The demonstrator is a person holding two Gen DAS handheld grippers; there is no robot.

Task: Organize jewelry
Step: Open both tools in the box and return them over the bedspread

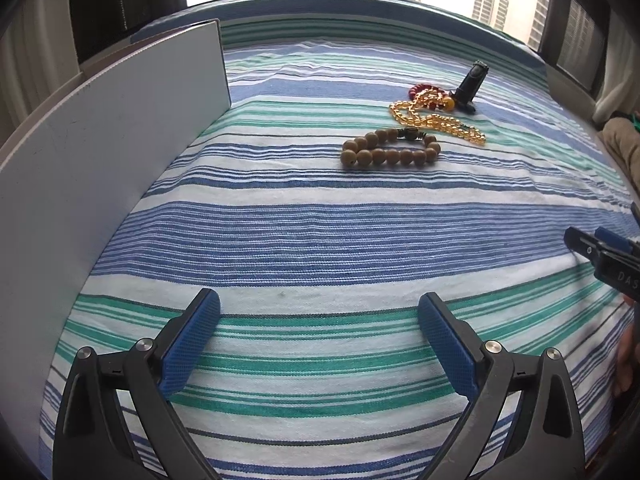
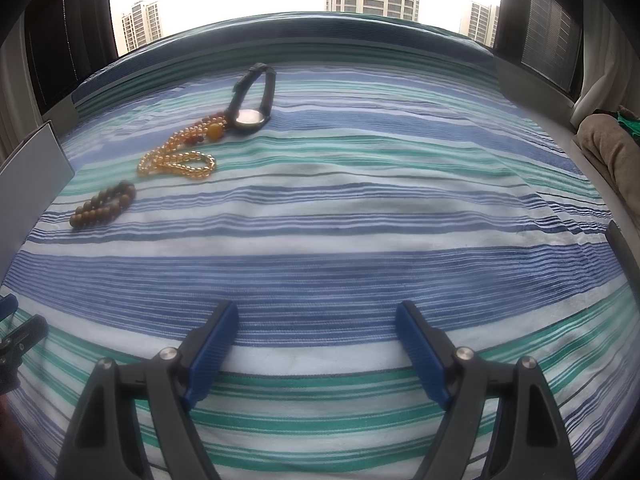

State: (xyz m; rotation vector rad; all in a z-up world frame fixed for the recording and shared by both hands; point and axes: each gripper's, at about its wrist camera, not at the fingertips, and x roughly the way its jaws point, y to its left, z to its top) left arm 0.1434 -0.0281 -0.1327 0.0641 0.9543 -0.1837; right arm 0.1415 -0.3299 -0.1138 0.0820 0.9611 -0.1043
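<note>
A wooden bead bracelet (image 1: 390, 149) lies on the striped cloth (image 1: 320, 232); it also shows in the right wrist view (image 2: 103, 205). Behind it lies a yellow bead necklace (image 1: 436, 118) (image 2: 176, 160), touching a red bead bracelet (image 1: 426, 90). A black wristwatch (image 1: 472, 86) (image 2: 252, 98) stands at the far end of the row. My left gripper (image 1: 320, 312) is open and empty, well short of the jewelry. My right gripper (image 2: 316, 320) is open and empty, with the jewelry far to its upper left.
A white box wall (image 1: 120, 128) stands along the left of the cloth, also visible in the right wrist view (image 2: 36, 160). The right gripper's tip (image 1: 600, 252) shows at the left view's right edge. A beige bundle (image 2: 608, 148) lies at the far right.
</note>
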